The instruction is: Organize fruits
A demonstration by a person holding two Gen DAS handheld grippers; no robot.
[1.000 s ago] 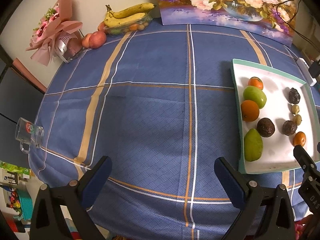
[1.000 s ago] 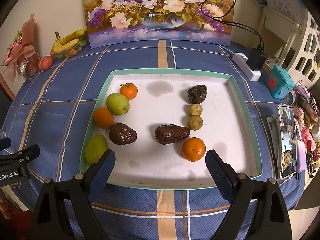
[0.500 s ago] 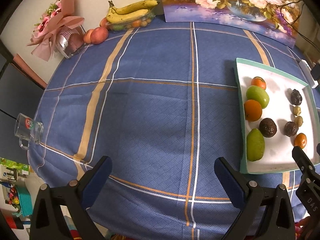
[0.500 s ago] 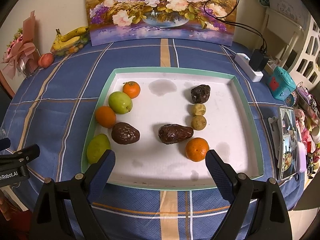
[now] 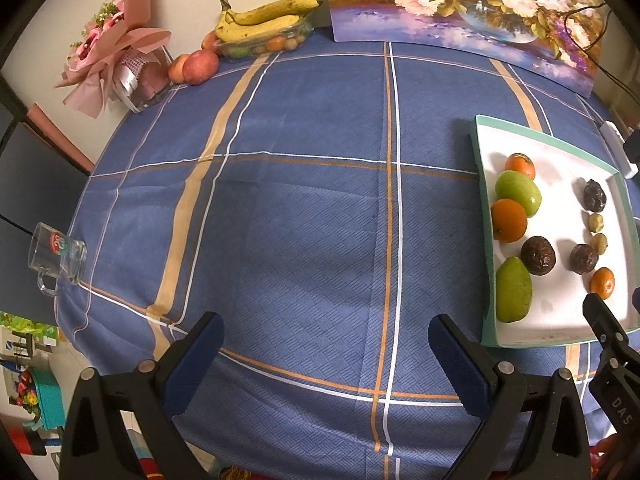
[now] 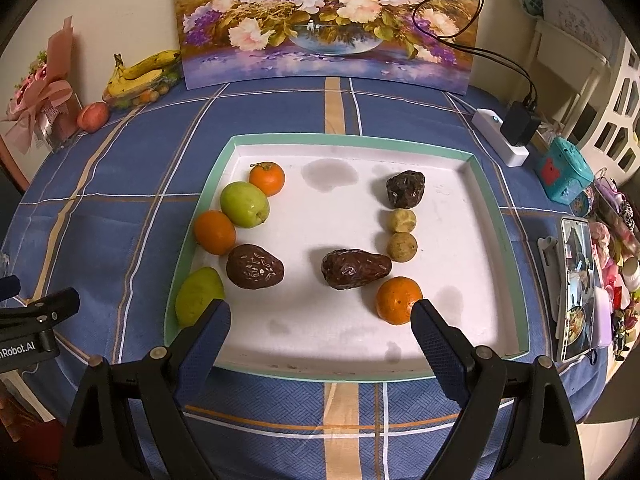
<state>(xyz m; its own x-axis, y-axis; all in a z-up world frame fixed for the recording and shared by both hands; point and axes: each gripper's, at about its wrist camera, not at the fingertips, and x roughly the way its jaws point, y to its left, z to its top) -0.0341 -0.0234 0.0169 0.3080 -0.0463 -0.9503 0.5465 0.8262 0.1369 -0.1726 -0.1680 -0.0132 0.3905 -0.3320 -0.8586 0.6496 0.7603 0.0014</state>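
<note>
Fruits fill my white tray (image 6: 472, 208): nearest, one pear (image 6: 199, 295) and a brown avocado (image 6: 355, 268) lying crosswise, stem end right. I count three oranges (image 6: 398, 300), three avocados. Both left gripper (image 5: 324, 354) and right gripper (image 6: 321, 332) gape wide, empty.

My right gripper (image 6: 320, 332) has drawn back toward me from the tray (image 6: 502, 208), so the near orange (image 6: 398, 300) now sits just beside my right finger, nothing held.
</note>
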